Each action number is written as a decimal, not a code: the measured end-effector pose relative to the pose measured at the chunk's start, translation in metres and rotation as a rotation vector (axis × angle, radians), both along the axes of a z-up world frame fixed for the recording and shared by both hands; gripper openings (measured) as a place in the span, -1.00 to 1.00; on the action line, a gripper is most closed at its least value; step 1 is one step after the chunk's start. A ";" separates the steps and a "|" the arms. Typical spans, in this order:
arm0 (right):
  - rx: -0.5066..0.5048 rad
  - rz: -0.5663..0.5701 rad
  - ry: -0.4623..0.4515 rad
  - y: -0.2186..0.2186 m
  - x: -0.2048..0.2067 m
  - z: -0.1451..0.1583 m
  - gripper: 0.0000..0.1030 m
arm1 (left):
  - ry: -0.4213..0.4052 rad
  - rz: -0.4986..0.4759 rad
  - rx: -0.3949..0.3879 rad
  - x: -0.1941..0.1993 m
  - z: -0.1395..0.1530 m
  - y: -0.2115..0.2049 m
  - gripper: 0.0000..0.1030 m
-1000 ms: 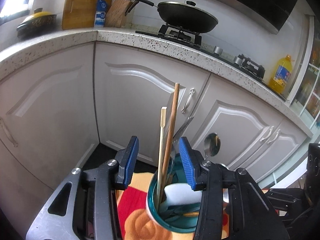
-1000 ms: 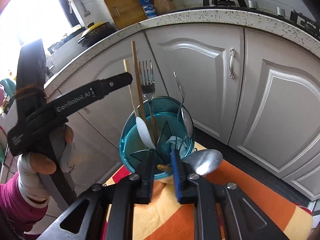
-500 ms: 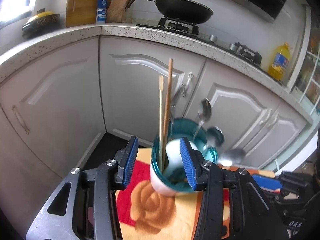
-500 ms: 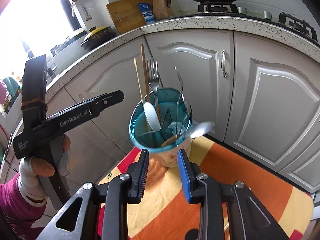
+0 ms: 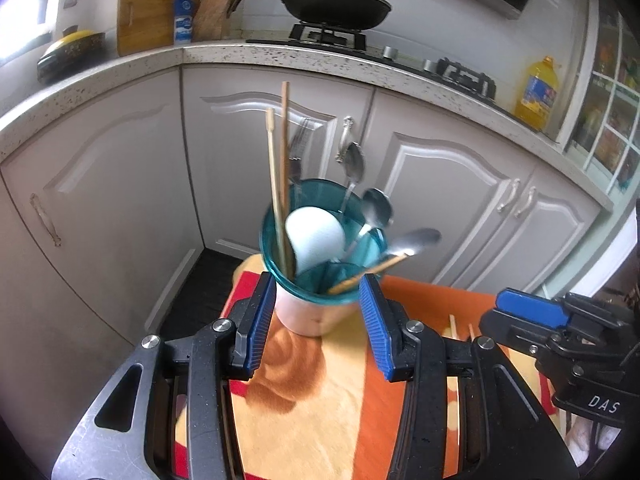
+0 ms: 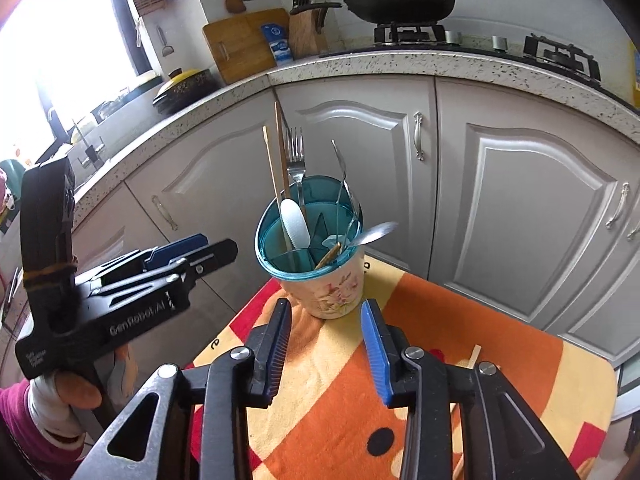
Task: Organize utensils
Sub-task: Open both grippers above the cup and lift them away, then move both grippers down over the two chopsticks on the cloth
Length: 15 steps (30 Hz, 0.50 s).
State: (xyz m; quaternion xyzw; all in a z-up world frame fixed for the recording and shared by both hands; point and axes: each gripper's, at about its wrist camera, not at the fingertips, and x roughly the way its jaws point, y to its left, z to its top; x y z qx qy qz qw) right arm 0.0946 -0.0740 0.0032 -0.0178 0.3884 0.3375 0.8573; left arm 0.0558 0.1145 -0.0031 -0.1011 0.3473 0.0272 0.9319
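Utensils stand gathered in a floral ceramic cup with a teal plastic divider insert [image 6: 320, 284], which sits on an orange, yellow and red patterned cloth [image 6: 460, 336] in front of pale grey kitchen cabinets [image 6: 520, 208]. Two thin wooden chopsticks [image 5: 280, 168] rise tallest out of the insert, with a white plastic spoon [image 5: 316, 236] leaning just beside them. A metal fork [image 6: 295, 160] stands upright behind these, and several steel spoons [image 5: 376, 208] fan out toward the right rim. One more steel spoon with a wooden handle [image 5: 412, 242] tilts low over the edge of the cup.

Left hand-held gripper [image 5: 318, 320] has its blue-padded jaws apart on either side of the cup's base, and nothing is pressed between them. Right hand-held gripper [image 6: 326, 344] is short of the cup; its jaws have just been opening and hold nothing. A hand in a white glove and magenta sleeve [image 6: 60, 396] grips the left tool's handle.

On the speckled stone counter [image 6: 400, 64] behind are a black lidded wok [image 6: 400, 0] on a gas burner, a wooden cutting board [image 6: 244, 44] and a knife block [image 6: 308, 32].
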 end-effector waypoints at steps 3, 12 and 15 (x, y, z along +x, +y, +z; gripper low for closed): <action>-0.004 -0.012 -0.002 -0.005 -0.005 0.000 -0.33 | 0.006 -0.021 0.000 -0.006 -0.001 -0.011 -0.17; -0.020 -0.054 0.018 -0.036 -0.017 -0.006 -0.29 | 0.026 -0.089 0.010 -0.013 -0.007 -0.043 -0.17; -0.027 -0.081 0.022 -0.053 -0.020 -0.010 -0.28 | 0.035 -0.113 0.009 -0.014 -0.009 -0.054 -0.17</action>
